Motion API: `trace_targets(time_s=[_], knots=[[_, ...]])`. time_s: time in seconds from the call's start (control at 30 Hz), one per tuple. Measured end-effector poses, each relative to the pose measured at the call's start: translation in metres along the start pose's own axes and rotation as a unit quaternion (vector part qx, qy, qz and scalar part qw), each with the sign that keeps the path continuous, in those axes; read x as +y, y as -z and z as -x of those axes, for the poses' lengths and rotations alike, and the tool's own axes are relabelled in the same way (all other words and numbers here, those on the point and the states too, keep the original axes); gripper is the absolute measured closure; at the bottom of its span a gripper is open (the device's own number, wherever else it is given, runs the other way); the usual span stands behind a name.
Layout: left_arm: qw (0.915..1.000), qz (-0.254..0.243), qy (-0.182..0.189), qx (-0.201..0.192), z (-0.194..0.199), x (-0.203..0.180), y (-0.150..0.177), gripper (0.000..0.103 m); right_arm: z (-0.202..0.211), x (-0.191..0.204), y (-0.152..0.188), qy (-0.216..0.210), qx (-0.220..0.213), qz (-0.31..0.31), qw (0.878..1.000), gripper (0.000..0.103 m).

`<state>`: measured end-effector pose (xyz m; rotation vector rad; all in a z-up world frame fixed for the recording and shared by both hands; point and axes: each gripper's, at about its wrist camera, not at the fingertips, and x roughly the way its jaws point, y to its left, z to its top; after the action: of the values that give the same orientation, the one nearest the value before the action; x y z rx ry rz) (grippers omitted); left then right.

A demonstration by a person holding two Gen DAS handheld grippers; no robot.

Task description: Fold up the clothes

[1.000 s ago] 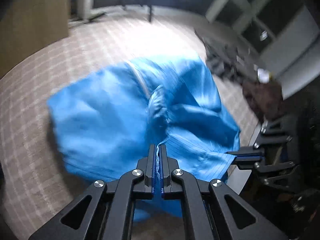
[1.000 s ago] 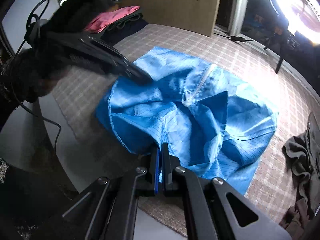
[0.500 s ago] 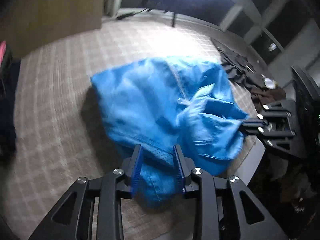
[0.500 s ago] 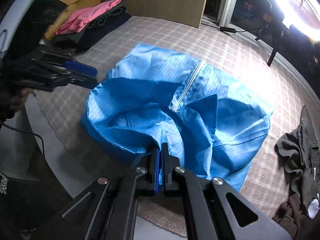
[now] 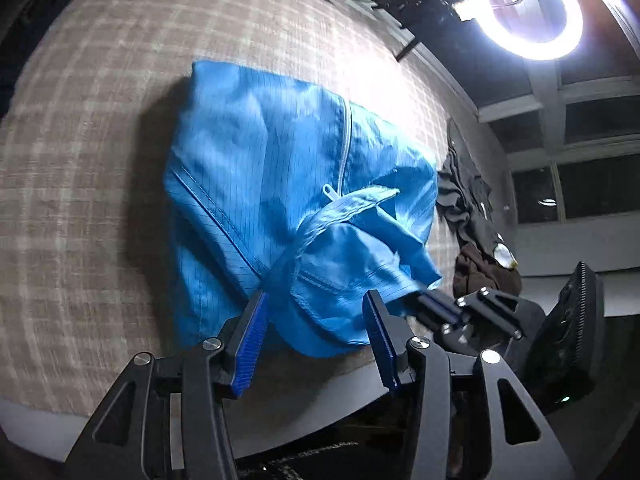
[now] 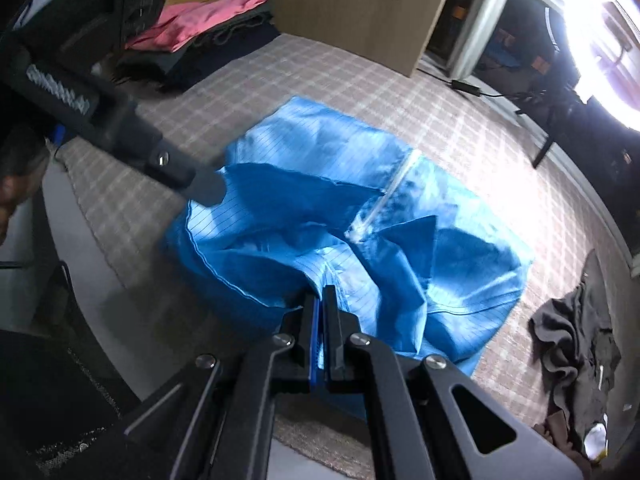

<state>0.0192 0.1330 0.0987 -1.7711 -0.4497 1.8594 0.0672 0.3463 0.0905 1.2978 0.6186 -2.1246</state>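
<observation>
Released since a second ago: left gripper (image 5: 316,336), then pinched on a seam, now opening, blue ribbed pads spread wide with a fold of the blue garment (image 5: 280,184) lying loose between them, not pressed. Rolled too, so the garment sits turned in its view. Right gripper (image 6: 320,320) clamped tight on a bunched hem at the near edge of the desk (image 6: 460,120). No readable writing; a white-patterned strip on the left gripper's body in the right view, too blurred to read. Thin, slightly shiny cloth with fine pinstripes, stitched seams and a pale zipper (image 5: 345,148). Lying crumpled mid-desk on beige plaid covering, long axis seemingly along the zipper, running from the near edge toward the far side. Dark clothes (image 6: 576,332) heaped toward the right edge; pink folded cloth (image 6: 196,20) stacked at the far left corner.
</observation>
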Motion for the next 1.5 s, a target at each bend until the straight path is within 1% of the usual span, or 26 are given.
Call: trace_targets(time_s=[0.07, 0.17, 0.27, 0.33, 0.4, 0.43, 0.47, 0.53, 0.63, 0.67, 0.7, 0.73, 0.8, 0.83, 0.87, 0.9, 0.93, 0.97, 1.03, 1.13, 1.17, 1.23, 1.33, 1.37, 1.43, 1.5], knots=[[0.9999, 0.005, -0.014, -0.004, 0.0, -0.006, 0.004, 0.054, -0.003, 0.0, 0.001, -0.007, -0.005, 0.014, 1.0, 0.102], [0.9987, 0.036, -0.035, 0.004, -0.007, -0.004, 0.009, 0.054, -0.005, -0.002, 0.001, -0.025, -0.012, 0.031, 0.999, 0.102], [0.9965, 0.059, -0.059, 0.006, -0.017, -0.007, 0.019, 0.054, -0.005, -0.006, 0.004, -0.032, -0.023, 0.055, 0.998, 0.102], [0.9945, 0.082, -0.065, 0.0, -0.021, -0.007, 0.026, 0.054, -0.005, -0.008, 0.006, -0.041, -0.03, 0.07, 0.996, 0.102], [0.9931, 0.099, -0.062, -0.013, -0.025, -0.005, 0.034, 0.058, -0.005, -0.012, 0.008, -0.053, -0.035, 0.082, 0.995, 0.102], [0.9925, 0.106, -0.058, -0.022, -0.026, -0.004, 0.038, 0.063, -0.006, -0.015, 0.01, -0.058, -0.038, 0.089, 0.994, 0.102], [0.9919, 0.113, -0.05, -0.03, -0.029, -0.003, 0.042, 0.077, -0.007, -0.017, 0.011, -0.062, -0.039, 0.094, 0.993, 0.102], [0.9907, 0.125, -0.029, -0.046, -0.035, -0.004, 0.048, 0.094, -0.009, -0.021, 0.013, -0.071, -0.041, 0.103, 0.991, 0.102], [0.9868, 0.13, 0.002, -0.096, -0.031, -0.008, 0.054, 0.095, -0.008, -0.031, 0.015, -0.085, -0.044, 0.105, 0.99, 0.102], [0.9839, 0.133, 0.012, -0.12, -0.025, -0.009, 0.055, 0.095, -0.008, -0.035, 0.016, -0.091, -0.045, 0.105, 0.989, 0.102], [0.9782, 0.143, 0.026, -0.148, -0.019, -0.006, 0.057, 0.095, -0.005, -0.039, 0.016, -0.097, -0.048, 0.099, 0.989, 0.102], [0.9701, 0.158, 0.044, -0.179, -0.013, -0.001, 0.058, 0.095, -0.003, -0.043, 0.017, -0.103, -0.052, 0.093, 0.989, 0.102], [0.9476, 0.188, 0.091, -0.241, -0.001, 0.011, 0.064, 0.096, 0.002, -0.051, 0.018, -0.116, -0.059, 0.08, 0.988, 0.102], [0.9367, 0.199, 0.107, -0.267, 0.002, 0.016, 0.067, 0.098, 0.005, -0.053, 0.018, -0.114, -0.066, 0.075, 0.988, 0.102], [0.9281, 0.207, 0.116, -0.287, 0.004, 0.02, 0.069, 0.098, 0.007, -0.055, 0.018, -0.112, -0.073, 0.069, 0.989, 0.102], [0.9225, 0.215, 0.121, -0.297, 0.003, 0.023, 0.071, 0.098, 0.007, -0.055, 0.019, -0.113, -0.071, 0.07, 0.989, 0.102], [0.9213, 0.218, 0.123, -0.297, 0.0, 0.025, 0.071, 0.098, 0.006, -0.054, 0.019, -0.115, -0.069, 0.072, 0.988, 0.102], [0.9234, 0.217, 0.113, -0.296, -0.004, 0.024, 0.073, 0.098, 0.004, -0.053, 0.02, -0.119, -0.065, 0.07, 0.988, 0.102], [0.9325, 0.204, 0.069, -0.29, -0.014, 0.018, 0.075, 0.099, -0.004, -0.05, 0.022, -0.124, -0.053, 0.077, 0.988, 0.102], [0.9388, 0.201, 0.006, -0.28, -0.03, 0.025, 0.081, 0.098, -0.017, -0.044, 0.027, -0.132, -0.028, 0.099, 0.986, 0.102], [0.9379, 0.208, 0.002, -0.278, -0.036, 0.031, 0.086, 0.098, -0.019, -0.042, 0.029, -0.133, -0.023, 0.108, 0.985, 0.102], [0.935, 0.223, 0.014, -0.275, -0.043, 0.039, 0.1, 0.098, -0.018, -0.039, 0.035, -0.135, -0.019, 0.12, 0.983, 0.102], [0.9388, 0.217, -0.008, -0.267, -0.049, 0.038, 0.115, 0.097, -0.021, -0.034, 0.041, -0.133, -0.007, 0.144, 0.981, 0.102], [0.9394, 0.216, -0.015, -0.265, -0.051, 0.038, 0.118, 0.094, -0.023, -0.031, 0.043, -0.131, -0.002, 0.155, 0.979, 0.102], [0.9401, 0.217, -0.024, -0.262, -0.056, 0.04, 0.116, 0.093, -0.027, -0.025, 0.047, -0.135, 0.011, 0.179, 0.975, 0.101], [0.9446, 0.205, -0.035, -0.254, -0.056, 0.036, 0.113, 0.093, -0.023, -0.024, 0.049, -0.139, 0.014, 0.194, 0.971, 0.099]])
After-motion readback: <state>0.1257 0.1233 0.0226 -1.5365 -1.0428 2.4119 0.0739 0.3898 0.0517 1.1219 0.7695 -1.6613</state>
